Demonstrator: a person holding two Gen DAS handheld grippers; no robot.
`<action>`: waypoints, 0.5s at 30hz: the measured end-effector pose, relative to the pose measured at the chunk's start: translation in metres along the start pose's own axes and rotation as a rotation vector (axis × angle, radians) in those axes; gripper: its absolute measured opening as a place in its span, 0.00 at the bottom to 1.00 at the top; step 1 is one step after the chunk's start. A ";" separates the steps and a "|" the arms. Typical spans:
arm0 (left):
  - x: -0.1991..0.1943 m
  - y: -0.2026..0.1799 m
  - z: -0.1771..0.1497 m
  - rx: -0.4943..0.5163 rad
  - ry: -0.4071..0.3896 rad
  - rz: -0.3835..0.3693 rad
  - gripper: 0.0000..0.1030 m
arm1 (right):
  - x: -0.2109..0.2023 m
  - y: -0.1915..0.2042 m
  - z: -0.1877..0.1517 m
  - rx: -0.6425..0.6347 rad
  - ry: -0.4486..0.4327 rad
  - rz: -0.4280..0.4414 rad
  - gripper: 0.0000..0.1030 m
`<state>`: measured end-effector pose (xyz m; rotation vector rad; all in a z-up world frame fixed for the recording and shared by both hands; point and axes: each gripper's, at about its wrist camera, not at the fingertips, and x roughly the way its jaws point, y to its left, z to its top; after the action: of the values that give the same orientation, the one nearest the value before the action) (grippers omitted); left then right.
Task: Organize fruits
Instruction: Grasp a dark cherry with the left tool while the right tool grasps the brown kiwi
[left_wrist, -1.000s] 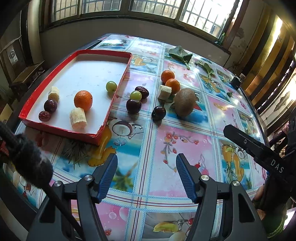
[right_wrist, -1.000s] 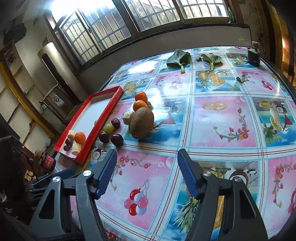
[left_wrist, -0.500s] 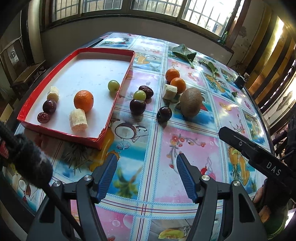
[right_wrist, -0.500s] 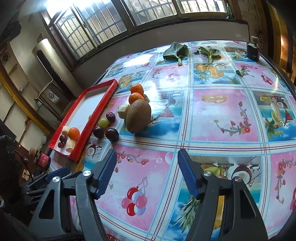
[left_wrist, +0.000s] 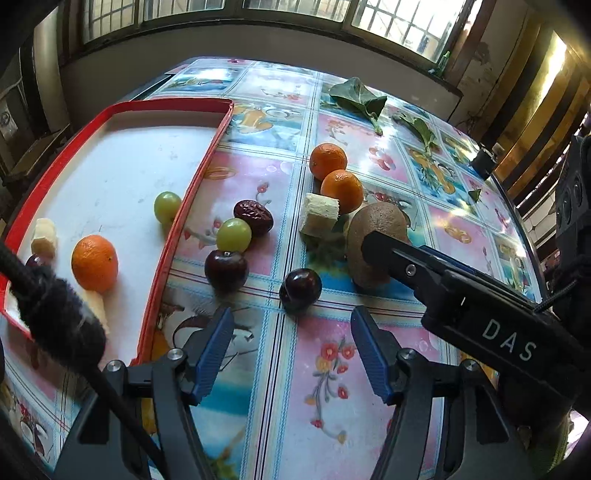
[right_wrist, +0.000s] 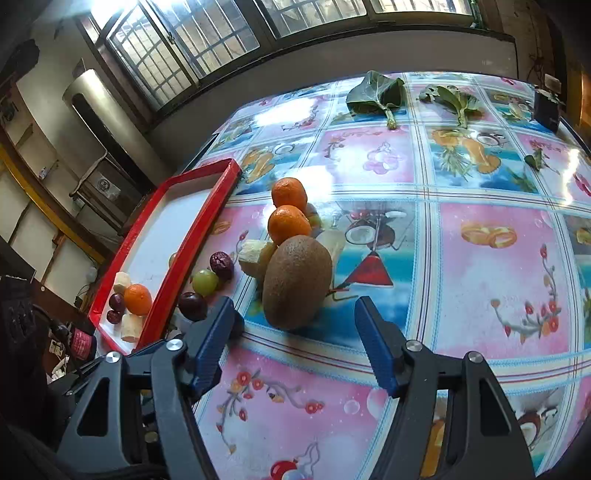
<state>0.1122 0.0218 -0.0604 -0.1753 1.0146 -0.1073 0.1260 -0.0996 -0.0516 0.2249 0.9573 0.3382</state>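
Observation:
On the flowered tablecloth lie a brown kiwi (right_wrist: 297, 282), two oranges (left_wrist: 328, 161), a banana piece (left_wrist: 320, 216), a red date (left_wrist: 253, 218), a green grape (left_wrist: 233, 235) and two dark cherries (left_wrist: 226, 270). The red tray (left_wrist: 192, 192) holds an orange (left_wrist: 94, 263), a grape (left_wrist: 167, 206), banana pieces and dark fruit. My left gripper (left_wrist: 291, 332) is closing slightly, with nothing between its fingers; the nearer cherry (left_wrist: 300, 290) sits just ahead of the gap. My right gripper (right_wrist: 295, 314) stands open, the kiwi just beyond its tips.
Green leaves (right_wrist: 375, 94) lie at the table's far end and a small dark object (right_wrist: 546, 109) stands at the far right edge. A black fuzzy cable (left_wrist: 55, 314) crosses the left wrist view at lower left. Windows and a wall lie beyond the table.
Both grippers have moved forward toward the loose fruit, which now looks larger. The right gripper's finger now covers part of the kiwi in the left wrist view.

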 end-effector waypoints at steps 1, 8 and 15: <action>0.003 0.000 0.001 0.005 0.004 0.001 0.63 | 0.004 -0.001 0.002 0.003 0.005 0.003 0.67; 0.018 -0.007 0.007 0.060 0.006 0.016 0.41 | 0.029 -0.004 0.013 0.004 0.055 0.020 0.51; 0.019 -0.001 0.012 0.061 0.003 -0.005 0.22 | 0.028 -0.005 0.013 -0.015 0.044 0.009 0.45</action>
<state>0.1326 0.0183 -0.0701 -0.1224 1.0125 -0.1428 0.1531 -0.0937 -0.0672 0.2090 0.9969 0.3592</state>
